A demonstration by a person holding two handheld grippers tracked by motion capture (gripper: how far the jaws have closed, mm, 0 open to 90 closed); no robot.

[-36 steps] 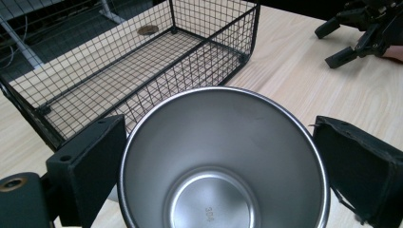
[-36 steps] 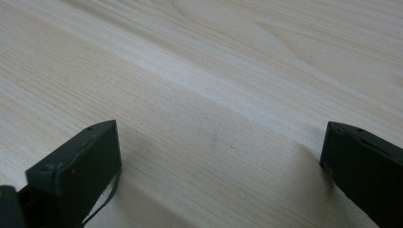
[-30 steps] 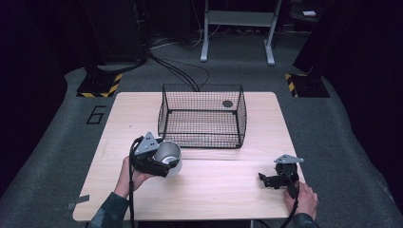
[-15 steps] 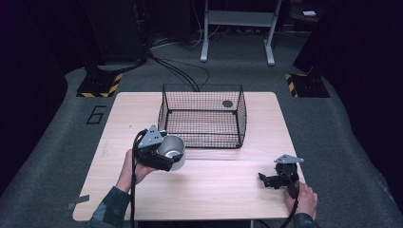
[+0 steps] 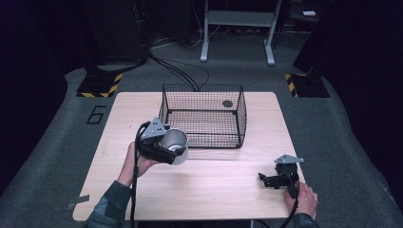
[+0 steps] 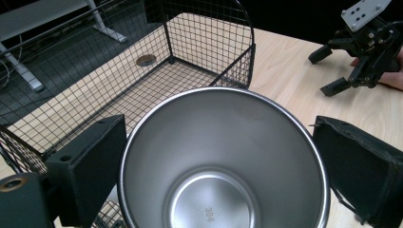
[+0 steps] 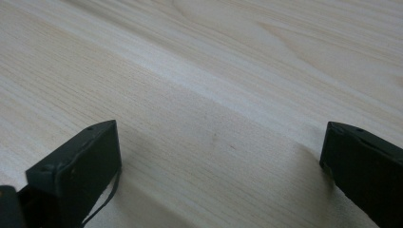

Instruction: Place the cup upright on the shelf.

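A: From above, the left gripper [image 5: 167, 148] has the steel cup [image 5: 174, 144] clamped between its jaws, held off the table [image 5: 223, 199] just beside the near left corner of the wire basket [image 5: 204, 116]. The cup is tipped, its mouth facing toward the basket.

B: The left gripper view gives what the high view can't: it looks straight into the cup [image 6: 223, 161]. Bare inside, with "304" stamped on the bottom. A black jaw presses on each side of the rim.

A: That view also looks through the mesh of the basket [image 6: 190, 52]. There's a small round disc [image 6: 146, 60] lying on the basket floor near a far corner. From above it's a dark spot [image 5: 227, 103] toward the back right.

B: And the right gripper [image 5: 273, 179]?

A: From above it sits low at the near right of the table, well apart from cup and basket, the hand [image 5: 302, 199] behind it. The left gripper view catches it [image 6: 354, 61] from the front, jaws spread.

B: Its own view confirms that: both jaws stand wide apart, nothing between them but bare wood grain [image 7: 214, 95], very close.
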